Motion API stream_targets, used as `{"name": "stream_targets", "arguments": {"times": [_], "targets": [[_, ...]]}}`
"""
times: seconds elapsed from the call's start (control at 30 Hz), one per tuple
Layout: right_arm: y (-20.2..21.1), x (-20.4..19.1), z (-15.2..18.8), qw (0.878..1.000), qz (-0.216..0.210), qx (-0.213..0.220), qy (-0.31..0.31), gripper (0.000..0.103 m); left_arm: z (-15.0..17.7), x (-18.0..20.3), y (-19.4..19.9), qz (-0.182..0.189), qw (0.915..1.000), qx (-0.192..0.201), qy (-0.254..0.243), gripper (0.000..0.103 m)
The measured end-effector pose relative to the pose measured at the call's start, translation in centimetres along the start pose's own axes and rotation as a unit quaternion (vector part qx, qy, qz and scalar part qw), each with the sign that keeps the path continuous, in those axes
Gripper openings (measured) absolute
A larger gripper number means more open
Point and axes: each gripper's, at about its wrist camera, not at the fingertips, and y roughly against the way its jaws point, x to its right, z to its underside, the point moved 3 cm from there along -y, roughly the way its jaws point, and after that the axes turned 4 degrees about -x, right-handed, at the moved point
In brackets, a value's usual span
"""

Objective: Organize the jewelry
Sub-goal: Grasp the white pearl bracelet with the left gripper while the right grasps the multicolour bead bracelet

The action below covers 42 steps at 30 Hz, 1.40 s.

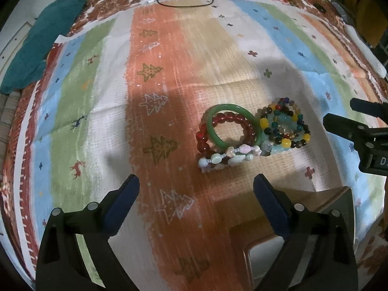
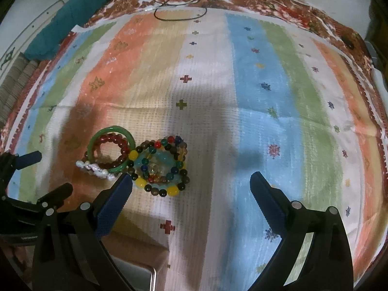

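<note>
The left hand-held gripper stands wide apart with nothing between its blue pads, pointing steeply down at the striped cloth just short of the jewelry pile; the right hand-held gripper is likewise spread and empty, its left finger just beside the pile's near edge. The pile itself is the landmark: a green bangle lies tangled with a red bead bracelet, a pale bead bracelet rests against their near side, and a multicoloured bead bracelet with yellow beads sits touching the bangle on its right. Nearer than the pile, at the bottom of both views, a box with a pale inside shows, probably where the pieces should go. The step in hand looks like the approach for a first pick. To do it well, one piece should be chosen at the pile's rim, likely the multicoloured bracelet or the pale one, since the bangle and red beads interlock and may drag each other. The fingers should straddle a single strand, close gently so the round beads do not roll out, and lift straight up while the other gripper steadies the neighbours.
</note>
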Motion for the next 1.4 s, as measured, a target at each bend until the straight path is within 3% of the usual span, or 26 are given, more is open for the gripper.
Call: {"name": "stream_targets", "arguments": {"times": [0.2, 0.3, 0.53, 0.93, 1.03, 1.13, 1.17, 1.2, 1.4], "targets": [[-1.3, -0.1, -0.8, 1.000, 0.005, -0.013, 0.000, 0.098, -0.7, 0.1, -0.8, 0.002, 0.9999, -0.001, -0.011, 0.089], [-2.2, 0.1, -1.0, 1.000, 0.010, -0.023, -0.002, 0.090, -0.7, 0.0, -1.5, 0.004, 0.9998, -0.010, -0.015, 0.086], [-3.8, 0.4, -1.9, 0.999, 0.012, -0.035, -0.005, 0.087, -1.2, 0.1, -2.6, 0.016, 0.9994, -0.020, -0.025, 0.079], [-6.0, 0.0, -2.4, 0.998, 0.001, -0.058, 0.006, 0.057, -1.5, 0.1, -5.1, 0.037, 0.9979, -0.034, -0.041, 0.061], [-6.4, -0.3, -2.7, 0.998, 0.009, -0.057, 0.013, 0.053, -1.7, 0.0, -5.2, 0.042, 0.9979, -0.033, -0.037, 0.049], [-6.6, -0.2, -2.8, 0.998, 0.013, -0.057, 0.015, 0.045, -1.8, -0.1, -5.1, 0.054, 0.9976, -0.033, -0.029, 0.030], [-6.6, -0.3, -2.9, 0.998, 0.008, -0.056, 0.016, 0.034, -1.8, -0.1, -5.1, 0.051, 0.9977, -0.034, -0.029, 0.022], [-6.6, -0.4, -2.9, 0.998, -0.003, -0.060, 0.014, 0.026, -1.8, -0.1, -5.1, 0.052, 0.9976, -0.035, -0.028, 0.019], [-6.7, -1.4, -2.8, 0.998, 0.001, -0.060, 0.028, 0.016, -2.0, 0.0, -4.9, 0.053, 0.9975, -0.036, -0.028, 0.010]]}}
